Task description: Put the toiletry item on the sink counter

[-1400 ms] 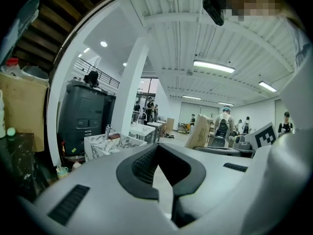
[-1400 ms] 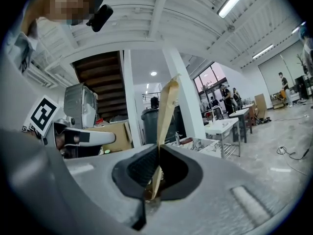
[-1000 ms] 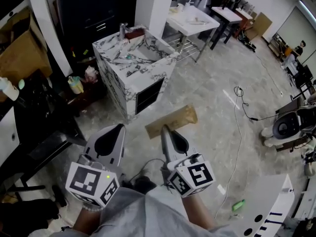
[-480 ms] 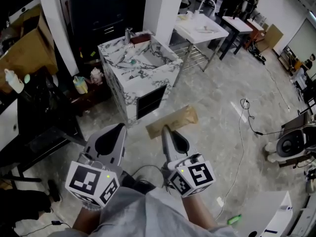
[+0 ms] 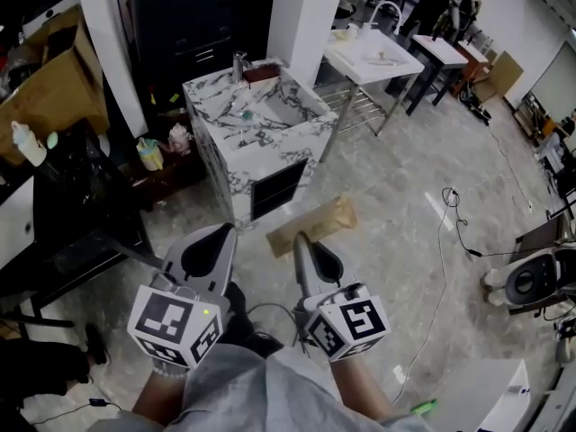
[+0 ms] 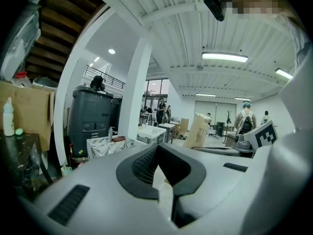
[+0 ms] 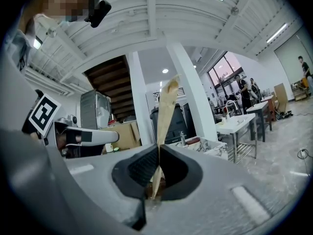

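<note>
My right gripper (image 5: 301, 238) is shut on a flat brown paper packet (image 5: 317, 222), which sticks out forward past the jaws over the floor. In the right gripper view the packet (image 7: 165, 112) stands edge-on, pinched between the black pads. My left gripper (image 5: 220, 233) hangs beside it with its jaws together and nothing in them; its own view also shows the packet (image 6: 199, 130) off to the right. The marble sink counter (image 5: 290, 135), with a faucet (image 5: 238, 64) and a basin, stands ahead on the floor, some way beyond both grippers.
A white table (image 5: 372, 58) with a second faucet stands behind the counter, next to a white pillar (image 5: 304, 12). To the left are a black table (image 5: 54, 232), a cardboard box (image 5: 49, 88), a white bottle (image 5: 27, 142) and cups on the floor (image 5: 151, 154). A cable (image 5: 447, 241) runs across the floor at right.
The sink counter has slid slightly down and right in the head view as the person moves toward it. Both grippers keep the same pose, the packet still held.
</note>
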Demonstrator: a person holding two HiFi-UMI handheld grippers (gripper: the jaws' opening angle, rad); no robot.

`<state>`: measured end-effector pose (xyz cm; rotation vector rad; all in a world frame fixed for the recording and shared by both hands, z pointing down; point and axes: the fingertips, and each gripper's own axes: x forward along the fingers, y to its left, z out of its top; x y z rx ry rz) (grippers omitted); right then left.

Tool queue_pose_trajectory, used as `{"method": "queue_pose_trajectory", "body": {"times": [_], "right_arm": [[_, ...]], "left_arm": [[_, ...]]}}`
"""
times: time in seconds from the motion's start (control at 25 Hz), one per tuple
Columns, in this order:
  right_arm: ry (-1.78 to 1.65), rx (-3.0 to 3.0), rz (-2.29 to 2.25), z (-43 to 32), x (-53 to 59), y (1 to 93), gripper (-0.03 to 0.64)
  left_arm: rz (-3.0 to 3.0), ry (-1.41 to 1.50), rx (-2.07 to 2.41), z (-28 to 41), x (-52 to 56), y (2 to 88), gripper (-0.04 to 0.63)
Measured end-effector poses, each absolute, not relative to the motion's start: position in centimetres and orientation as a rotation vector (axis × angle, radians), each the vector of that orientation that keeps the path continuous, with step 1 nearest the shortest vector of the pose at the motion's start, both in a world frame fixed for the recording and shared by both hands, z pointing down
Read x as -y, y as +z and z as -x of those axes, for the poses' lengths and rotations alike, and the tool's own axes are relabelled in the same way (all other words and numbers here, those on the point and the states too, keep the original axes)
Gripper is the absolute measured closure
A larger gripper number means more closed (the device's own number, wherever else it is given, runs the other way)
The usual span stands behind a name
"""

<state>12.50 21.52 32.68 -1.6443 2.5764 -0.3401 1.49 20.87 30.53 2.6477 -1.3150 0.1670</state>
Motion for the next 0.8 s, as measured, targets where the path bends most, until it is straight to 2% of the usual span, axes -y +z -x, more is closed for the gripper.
{"method": "queue_pose_trajectory", "body": {"times": [0.36, 0.8], "right_arm": [[-0.368, -2.586, 1.672, -12.8, -18.2, 33.5, 0.615], [-0.376, -2.609, 1.678, -12.2, -9.0, 34.0, 0.615]], "left_arm": [[-2.634, 0.208, 1.282, -2.4, -15.7, 32.4, 0.591], [-2.608, 0.257, 1.278, -2.0, -6.3, 34.2, 0.591]]}}
